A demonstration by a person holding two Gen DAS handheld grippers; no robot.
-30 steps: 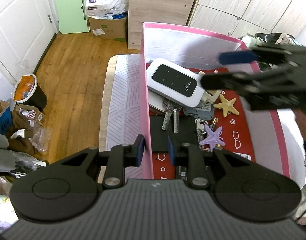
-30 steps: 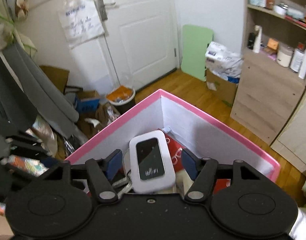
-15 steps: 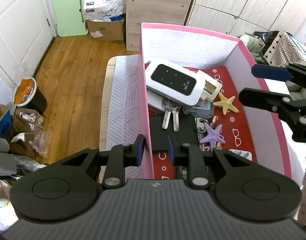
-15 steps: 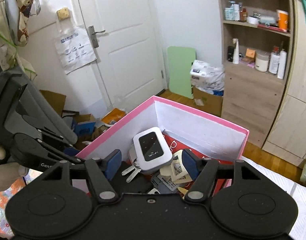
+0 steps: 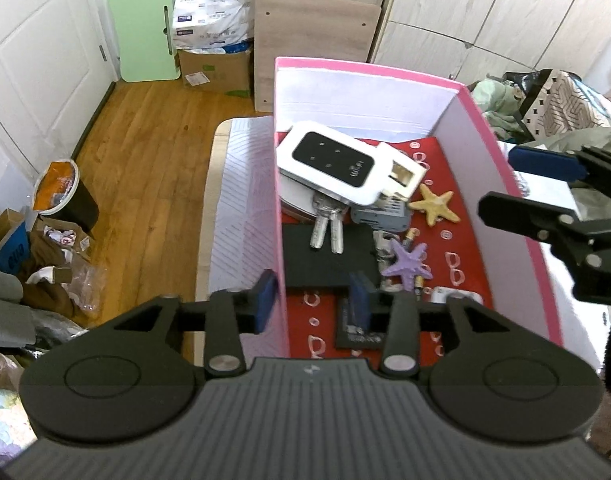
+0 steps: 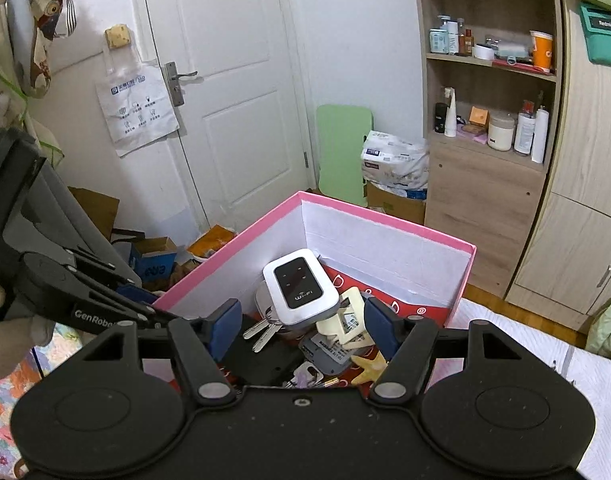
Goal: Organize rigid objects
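Two hand-held grippers open at the pink box

Left hand-held gripper (image 5: 311, 306) straddles the pink cardboard box (image 5: 279, 184) wall, blue pads parted, gripping nothing. Right hand-held gripper (image 6: 299, 326) hovers over the box's near side, jaws wide, empty. Inside, on the red patterned liner: glossy white WiFi router (image 5: 327, 160) with rounded corners tilted atop the pile, metal keys (image 5: 327, 228) below it, flat black slab (image 5: 329, 258), tan starfish (image 5: 435, 208), purple starfish (image 5: 405, 264). Box sits on a white quilted bed (image 5: 241, 184).
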